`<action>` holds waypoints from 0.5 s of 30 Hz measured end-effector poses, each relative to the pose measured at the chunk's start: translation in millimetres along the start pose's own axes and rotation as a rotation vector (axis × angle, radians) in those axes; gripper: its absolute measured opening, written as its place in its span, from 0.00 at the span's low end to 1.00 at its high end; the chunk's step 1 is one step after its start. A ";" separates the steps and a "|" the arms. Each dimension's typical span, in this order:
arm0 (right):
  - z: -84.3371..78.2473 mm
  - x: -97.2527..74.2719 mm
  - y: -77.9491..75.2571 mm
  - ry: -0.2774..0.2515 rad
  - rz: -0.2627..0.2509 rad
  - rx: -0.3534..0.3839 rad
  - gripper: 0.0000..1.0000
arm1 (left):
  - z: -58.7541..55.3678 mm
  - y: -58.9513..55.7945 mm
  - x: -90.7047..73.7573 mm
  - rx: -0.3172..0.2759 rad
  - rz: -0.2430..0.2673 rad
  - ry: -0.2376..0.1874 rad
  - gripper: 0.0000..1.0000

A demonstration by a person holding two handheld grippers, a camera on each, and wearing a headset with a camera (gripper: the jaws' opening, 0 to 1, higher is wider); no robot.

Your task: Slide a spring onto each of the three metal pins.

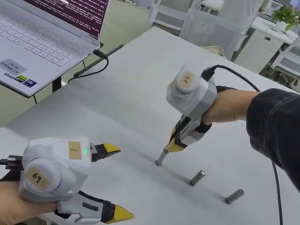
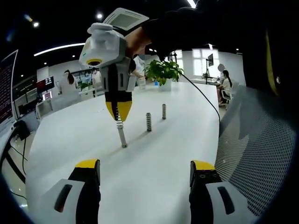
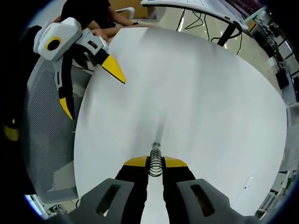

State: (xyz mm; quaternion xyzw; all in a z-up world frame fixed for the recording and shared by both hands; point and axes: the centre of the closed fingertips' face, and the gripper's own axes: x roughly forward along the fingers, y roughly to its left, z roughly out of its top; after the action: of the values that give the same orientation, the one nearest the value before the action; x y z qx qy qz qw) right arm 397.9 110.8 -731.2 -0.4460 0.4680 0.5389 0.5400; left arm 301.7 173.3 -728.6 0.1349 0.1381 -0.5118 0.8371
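Right hand-held gripper (image 1: pixel 175 146) clenched on a spring (image 3: pixel 155 164), seemingly partway down the pin (image 1: pixel 161 158) mid-tabletop (image 1: pixel 140 84). Two sprung pins (image 1: pixel 197 177) at its four o'clock. Left hand-held gripper (image 1: pixel 118 183), seven o'clock, released.

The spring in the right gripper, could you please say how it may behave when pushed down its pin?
The spring, an open wire coil, probably compresses and bends easily rather than staying stiff. It looks thin and light, so the right gripper pinching it might let it slip or flick out. The pin leans, so the coil could bind.
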 end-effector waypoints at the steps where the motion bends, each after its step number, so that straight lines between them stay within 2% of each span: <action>1: -0.3 0.8 0.5 0.002 0.001 0.000 0.08 | -0.4 -0.1 0.1 0.001 0.000 0.001 0.75; 15: -1.1 12.0 0.0 0.020 0.006 0.004 0.08 | -1.2 -1.7 2.2 -0.001 -0.010 0.008 0.74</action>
State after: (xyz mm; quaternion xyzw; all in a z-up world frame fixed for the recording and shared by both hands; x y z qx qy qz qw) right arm 397.6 111.7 -743.2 -0.4488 0.4757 0.5353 0.5346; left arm 301.1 171.2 -730.7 0.1358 0.1423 -0.5153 0.8341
